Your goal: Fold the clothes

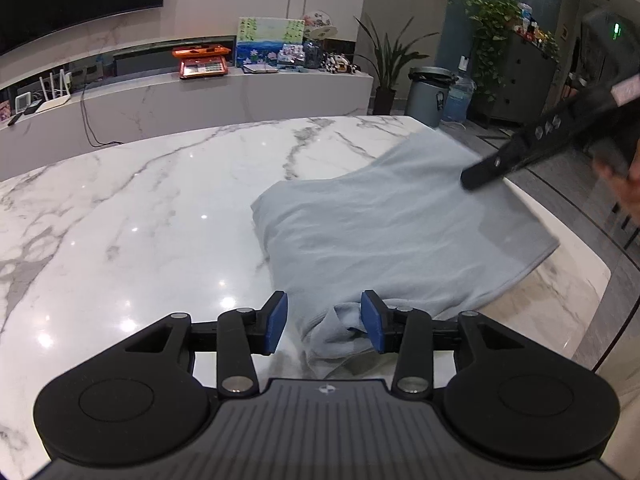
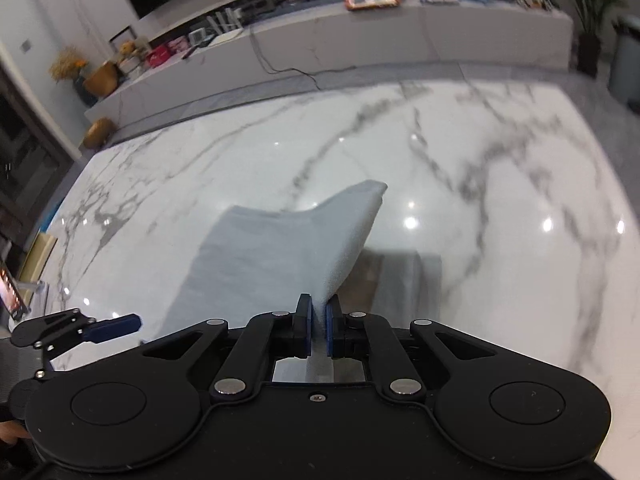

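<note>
**Right wrist view: grey garment pinched and lifted over the marble desk**

Right wrist view shows the pale grey garment (image 2: 280, 256) rising from the desk (image 2: 480, 184) in a slanted sheet straight into my right gripper (image 2: 319, 332), whose blue-padded jaws are pressed together on a thin edge of the cloth. I judge this grip is there to carry one side up and across, since the fabric hangs taut from the pinch and sags toward the surface beyond it.

From the left wrist camera, the garment (image 1: 392, 232) lies mostly flat near the desk's right-hand edge, with a bunched end, possibly a sleeve or collar, sitting between the jaws of my left gripper (image 1: 324, 326). Those jaws stand apart, and the right pad seems to touch the bunch, though I cannot tell for certain. The right gripper (image 1: 532, 148) enters that view as a dark blurred bar over the far side of the cloth, with part of a hand (image 1: 624, 184) behind it.

Whether this lift belongs to an early fold or a late one, the layers do not settle.
</note>
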